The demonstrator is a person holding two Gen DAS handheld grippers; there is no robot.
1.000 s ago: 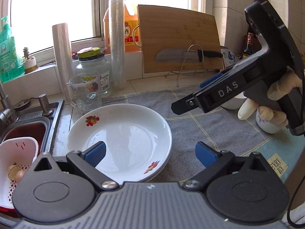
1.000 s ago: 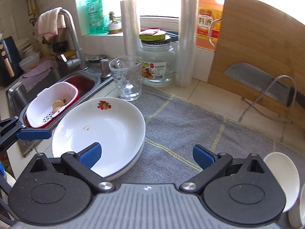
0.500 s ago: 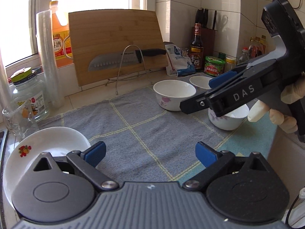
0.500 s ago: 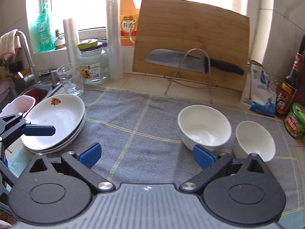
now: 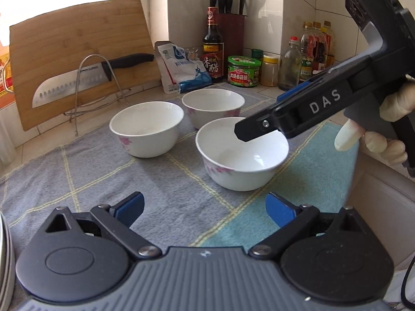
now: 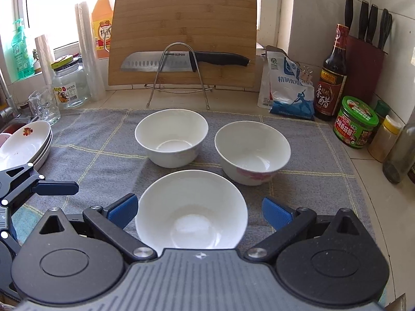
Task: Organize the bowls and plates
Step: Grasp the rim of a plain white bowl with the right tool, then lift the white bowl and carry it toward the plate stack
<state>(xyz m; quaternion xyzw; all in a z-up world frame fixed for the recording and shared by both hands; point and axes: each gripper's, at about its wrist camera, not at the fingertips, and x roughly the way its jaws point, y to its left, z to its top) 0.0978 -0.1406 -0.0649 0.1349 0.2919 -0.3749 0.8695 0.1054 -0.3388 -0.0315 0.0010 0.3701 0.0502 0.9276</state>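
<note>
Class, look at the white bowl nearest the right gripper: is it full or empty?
Empty. The nearest bowl stands upright on the grey cloth, and its bare white bottom shows all the way down.

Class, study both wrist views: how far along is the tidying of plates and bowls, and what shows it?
Done: the plates sit stacked at the mat's left edge. In hand: nothing yet; the right tool is open around the nearest bowl, not gripping, and the left tool is open and empty. Left: the three bowls stand apart, unstacked.
</note>
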